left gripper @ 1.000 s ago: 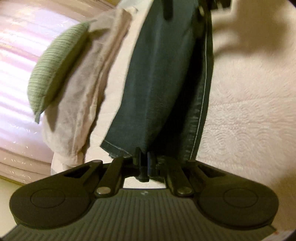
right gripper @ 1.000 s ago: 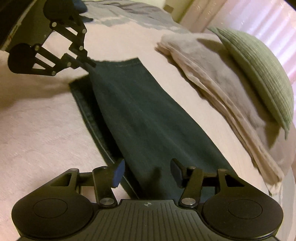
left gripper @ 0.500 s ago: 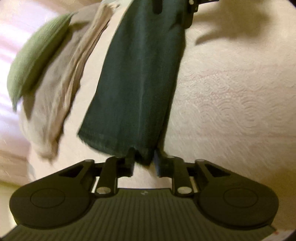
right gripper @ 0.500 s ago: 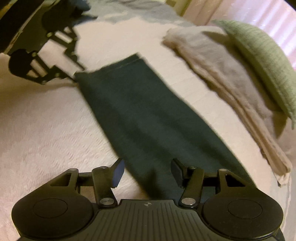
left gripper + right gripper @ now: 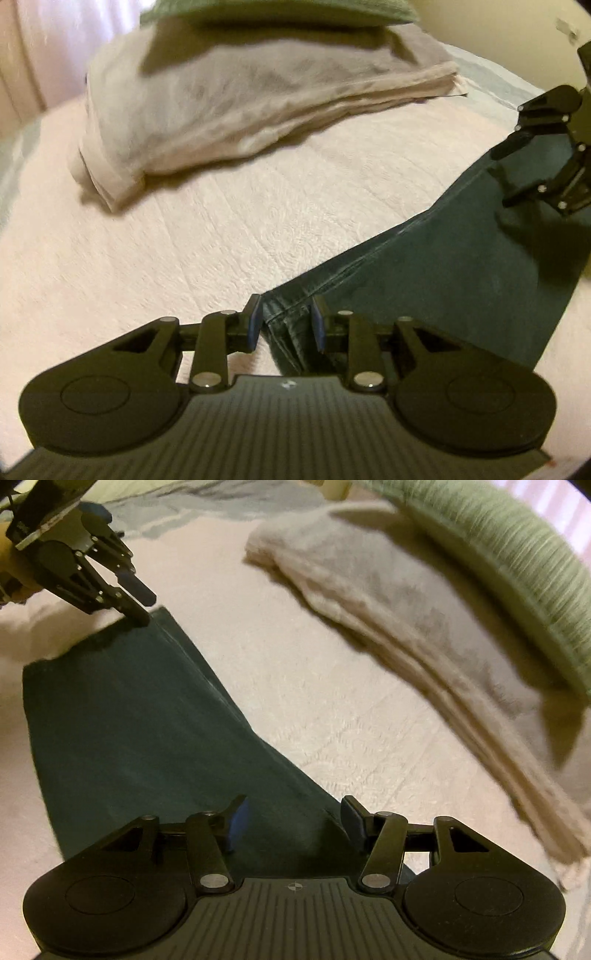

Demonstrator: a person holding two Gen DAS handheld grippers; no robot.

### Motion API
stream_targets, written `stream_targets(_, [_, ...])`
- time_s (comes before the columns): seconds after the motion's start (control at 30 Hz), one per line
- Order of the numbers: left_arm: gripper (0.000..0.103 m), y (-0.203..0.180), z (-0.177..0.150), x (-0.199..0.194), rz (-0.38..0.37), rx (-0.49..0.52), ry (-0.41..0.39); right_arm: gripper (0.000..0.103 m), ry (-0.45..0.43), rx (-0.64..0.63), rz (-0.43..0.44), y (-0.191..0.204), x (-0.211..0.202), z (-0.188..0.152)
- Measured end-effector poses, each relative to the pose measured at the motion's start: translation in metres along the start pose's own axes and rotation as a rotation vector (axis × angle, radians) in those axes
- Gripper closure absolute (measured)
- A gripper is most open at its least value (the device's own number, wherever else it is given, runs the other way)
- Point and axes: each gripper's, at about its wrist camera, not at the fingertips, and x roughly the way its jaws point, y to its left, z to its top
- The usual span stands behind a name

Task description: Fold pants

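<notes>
Left gripper [image 5: 286, 319]: fingers spread, straddling a hemmed corner of the dark green pants [image 5: 461, 280], not pinching.
Right gripper [image 5: 291, 823]: spread, empty, over the other end.
Pants: flat on the quilted bedspread [image 5: 184, 240], apparently one long strip; crosswise folds judged outstanding.
Beyond: folded beige blanket [image 5: 388, 602], green pillow [image 5: 498, 542].

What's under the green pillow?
The green pillow rests on a folded beige blanket, which lies on the quilted bedspread. Anything beneath the blanket is covered.

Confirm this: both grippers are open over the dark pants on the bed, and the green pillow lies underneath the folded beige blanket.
Wrong on the stacking: the green pillow rests on top of the folded beige blanket, as the right wrist view shows. The rest holds.
</notes>
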Motion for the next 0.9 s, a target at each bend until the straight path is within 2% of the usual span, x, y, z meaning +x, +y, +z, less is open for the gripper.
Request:
stream_targets(0.07, [0.093, -0.004, -0.005, 0.003, -0.017, 0.013, 0.014, 0.060, 0.011, -0.011, 0.044, -0.007, 0.005, -0.004])
stream_targets(0.1, [0.094, -0.007, -0.006, 0.004, -0.018, 0.016, 0.019, 0.070, 0.018, -0.006, 0.057, -0.010, 0.006, -0.005])
stream_targets(0.13, [0.096, -0.007, -0.006, 0.004, -0.018, 0.021, 0.020, 0.086, 0.031, 0.000, 0.065, -0.012, 0.007, -0.006])
stream_targets(0.2, [0.097, -0.010, -0.008, 0.001, -0.020, 0.037, 0.026, 0.103, 0.046, 0.016, 0.078, -0.017, 0.001, -0.003])
stream_targets(0.3, [0.097, -0.001, -0.001, -0.009, -0.021, 0.009, -0.010, 0.103, 0.000, 0.040, 0.047, -0.026, -0.013, 0.009])
stream_targets(0.4, [0.097, 0.008, 0.011, -0.013, -0.011, -0.004, -0.048, 0.103, 0.036, 0.073, 0.046, -0.030, 0.008, 0.011])
stream_targets(0.47, [0.097, 0.012, 0.012, 0.001, -0.017, -0.022, -0.019, 0.099, 0.061, 0.069, 0.025, -0.026, 0.022, 0.007])
stream_targets(0.53, [0.097, 0.014, 0.006, 0.021, -0.027, -0.041, 0.038, 0.077, 0.030, 0.102, -0.043, -0.022, 0.018, 0.004])
stream_targets(0.57, [0.096, 0.016, 0.004, 0.026, -0.026, -0.063, 0.041, 0.071, 0.006, 0.131, -0.067, -0.021, 0.011, 0.000])
stream_targets(0.63, [0.091, 0.018, 0.003, 0.029, -0.014, -0.096, 0.036, 0.052, -0.032, 0.186, -0.114, -0.017, -0.002, -0.009])
stream_targets(0.67, [0.088, 0.020, 0.003, 0.027, -0.007, -0.101, 0.031, 0.050, -0.043, 0.216, -0.145, -0.014, -0.009, -0.018])
stream_targets(0.73, [0.077, 0.022, 0.002, 0.023, 0.018, -0.095, 0.026, 0.049, -0.031, 0.275, -0.199, -0.011, -0.020, -0.040])
stream_targets(0.8, [0.077, 0.023, 0.000, 0.016, 0.042, -0.091, 0.030, 0.048, -0.002, 0.363, -0.258, -0.010, -0.031, -0.064])
stream_targets(0.9, [0.078, 0.017, -0.001, 0.000, 0.088, -0.020, 0.041, 0.048, 0.000, 0.594, -0.321, -0.014, -0.063, -0.104])
